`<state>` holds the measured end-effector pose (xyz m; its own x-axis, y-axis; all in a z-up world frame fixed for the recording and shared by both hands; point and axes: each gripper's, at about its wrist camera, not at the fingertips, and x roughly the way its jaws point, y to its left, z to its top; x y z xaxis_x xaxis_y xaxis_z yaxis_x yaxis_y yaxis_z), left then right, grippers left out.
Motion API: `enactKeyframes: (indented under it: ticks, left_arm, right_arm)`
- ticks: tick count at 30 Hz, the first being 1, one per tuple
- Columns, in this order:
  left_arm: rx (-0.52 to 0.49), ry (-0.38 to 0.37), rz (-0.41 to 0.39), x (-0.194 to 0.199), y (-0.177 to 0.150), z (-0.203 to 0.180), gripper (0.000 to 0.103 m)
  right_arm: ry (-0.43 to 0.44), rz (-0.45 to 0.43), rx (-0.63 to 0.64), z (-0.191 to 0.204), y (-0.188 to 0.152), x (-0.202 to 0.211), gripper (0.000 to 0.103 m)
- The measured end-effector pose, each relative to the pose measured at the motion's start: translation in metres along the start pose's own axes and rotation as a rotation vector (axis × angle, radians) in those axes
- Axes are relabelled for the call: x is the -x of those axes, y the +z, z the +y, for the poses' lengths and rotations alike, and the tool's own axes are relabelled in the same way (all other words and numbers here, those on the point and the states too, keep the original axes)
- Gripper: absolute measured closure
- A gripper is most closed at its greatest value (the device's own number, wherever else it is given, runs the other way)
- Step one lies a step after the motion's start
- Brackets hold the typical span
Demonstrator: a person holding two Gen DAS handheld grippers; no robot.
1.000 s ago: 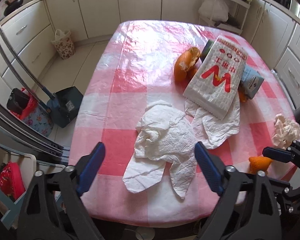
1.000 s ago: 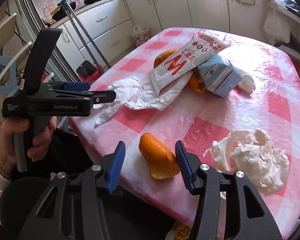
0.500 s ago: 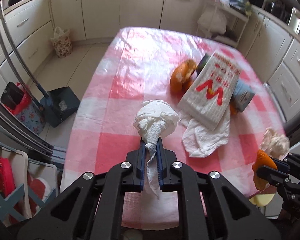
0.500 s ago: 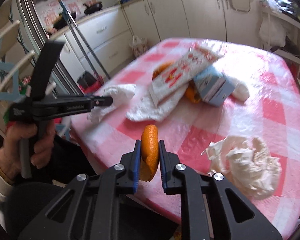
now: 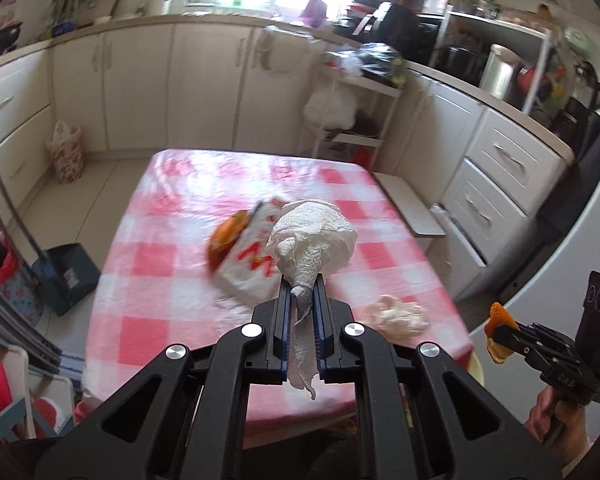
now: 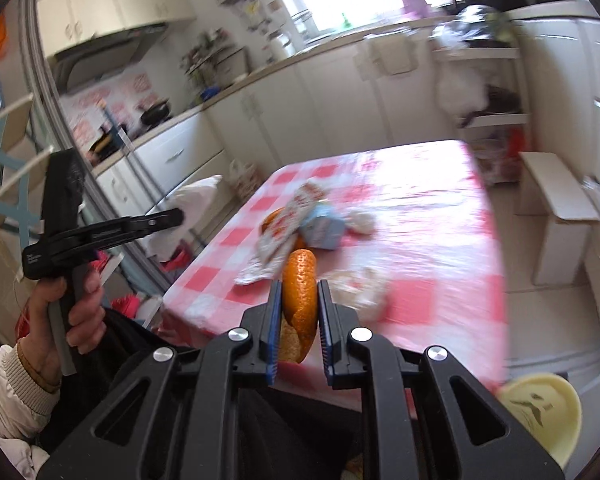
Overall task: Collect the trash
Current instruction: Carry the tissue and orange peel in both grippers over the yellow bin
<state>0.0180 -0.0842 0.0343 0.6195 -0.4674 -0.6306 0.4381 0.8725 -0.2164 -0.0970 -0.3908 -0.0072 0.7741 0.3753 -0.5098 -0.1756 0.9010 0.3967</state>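
Observation:
My left gripper [image 5: 302,285] is shut on a crumpled white paper towel [image 5: 312,242] and holds it up above the near edge of the pink checked table [image 5: 180,280]. My right gripper [image 6: 299,286] is shut on an orange peel [image 6: 299,280], lifted off the table; it shows at the right of the left wrist view [image 5: 498,334]. On the table lie a white paper bag with a red W [image 5: 252,264], another orange peel [image 5: 226,238], a blue carton [image 6: 324,228] and a crumpled tissue [image 5: 396,314].
A pale yellow bin [image 6: 540,412] stands on the floor at the lower right of the right wrist view. A blue dustpan [image 5: 66,276] sits left of the table. White cabinets [image 5: 496,168] surround the table and a white step stool [image 6: 556,216] stands to its right.
Both grippers closed on their items a second ago and have since lifted up and back from the table, the left with the paper towel, the right with the orange peel.

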Motion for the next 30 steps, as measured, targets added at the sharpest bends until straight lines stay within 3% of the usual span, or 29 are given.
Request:
enactKeyframes:
  ticks: [10,24,30]
  left_arm:
    - [-0.145,-0.124,0.061,-0.015,-0.009,-0.12,0.093]
    - [-0.32,-0.286,0.233,-0.076,-0.056,-0.266,0.093]
    - [-0.33,-0.318,0.301,-0.104,-0.075,-0.298,0.093]
  right_arm:
    - [-0.159,-0.05,-0.173,-0.074,-0.043,0.064,0.085]
    - [-0.301,-0.005,-0.407,-0.159,-0.107,0.07,0.085]
    - [-0.327,0.01,-0.434,-0.176,-0.122,0.068,0.085]
